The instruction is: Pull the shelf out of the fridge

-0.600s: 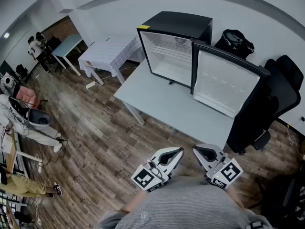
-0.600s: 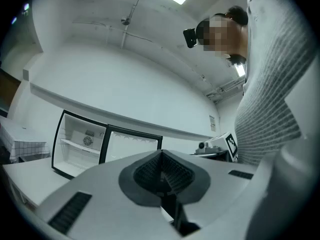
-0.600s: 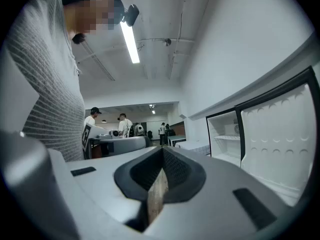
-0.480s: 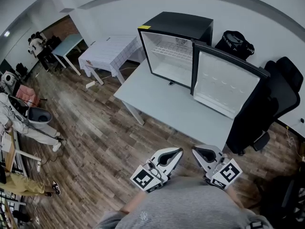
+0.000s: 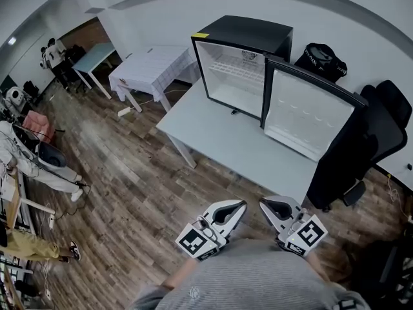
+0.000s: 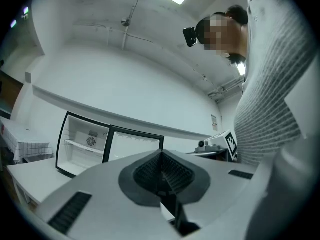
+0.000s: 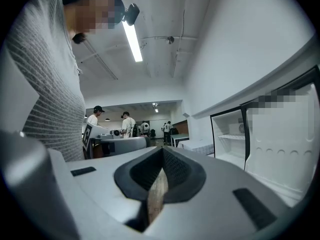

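Observation:
A small black fridge stands on a grey table, its door swung wide to the right. Inside, a white wire shelf sits at mid height; it also shows in the left gripper view as the shelf and in the right gripper view as the shelf. Both grippers hang close to my body, well short of the table. My left gripper is shut and empty, its jaws meeting. My right gripper is shut and empty too.
A black office chair stands right of the table with a black bag behind the fridge. A white table and a blue one stand at the left. People stand at the far left over wooden floor.
The head view has drifted slightly, so the fridge and table sit a little further right and lower. Both grippers stay shut in the same place.

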A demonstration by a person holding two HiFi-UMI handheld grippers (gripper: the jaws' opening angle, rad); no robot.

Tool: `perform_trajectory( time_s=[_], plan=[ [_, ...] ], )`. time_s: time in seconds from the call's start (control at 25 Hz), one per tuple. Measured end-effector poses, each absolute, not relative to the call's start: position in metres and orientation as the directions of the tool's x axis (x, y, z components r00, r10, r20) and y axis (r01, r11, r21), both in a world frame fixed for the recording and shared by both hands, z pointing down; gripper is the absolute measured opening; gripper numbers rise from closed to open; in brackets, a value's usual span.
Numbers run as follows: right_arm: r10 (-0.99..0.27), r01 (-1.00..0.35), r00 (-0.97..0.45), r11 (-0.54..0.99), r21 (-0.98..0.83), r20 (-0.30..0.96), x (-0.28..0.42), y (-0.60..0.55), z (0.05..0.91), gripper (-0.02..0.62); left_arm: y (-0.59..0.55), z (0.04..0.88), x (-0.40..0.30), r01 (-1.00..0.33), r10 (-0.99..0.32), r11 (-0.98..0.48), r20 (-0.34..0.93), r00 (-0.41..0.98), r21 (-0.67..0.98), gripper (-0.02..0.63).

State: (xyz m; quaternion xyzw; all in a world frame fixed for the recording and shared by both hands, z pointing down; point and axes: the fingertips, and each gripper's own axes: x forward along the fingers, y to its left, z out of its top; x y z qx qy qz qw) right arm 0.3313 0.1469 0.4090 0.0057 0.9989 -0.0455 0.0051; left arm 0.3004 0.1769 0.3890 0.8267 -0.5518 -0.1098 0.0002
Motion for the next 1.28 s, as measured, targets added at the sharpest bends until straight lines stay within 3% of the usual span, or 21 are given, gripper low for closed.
perform_trajectory(
  time_s=[0.88, 1.28],
  plan=[
    [0.009, 0.014, -0.999, 0.987, -0.162, -0.031, 0.341, 0.132, 0.413, 0.014, 0.172, 0.404, 0.301, -0.930, -0.936, -0.345, -0.114, 0.333, 0.123, 0.011],
    [-0.038, -0.031, -0.999, 0.985, -0.169, -0.033, 0.339, 0.115, 0.416, 0.014, 0.156, 0.395, 0.305, -0.912, -0.911, -0.398, -0.154, 0.382, 0.097, 0.011]
  ],
)
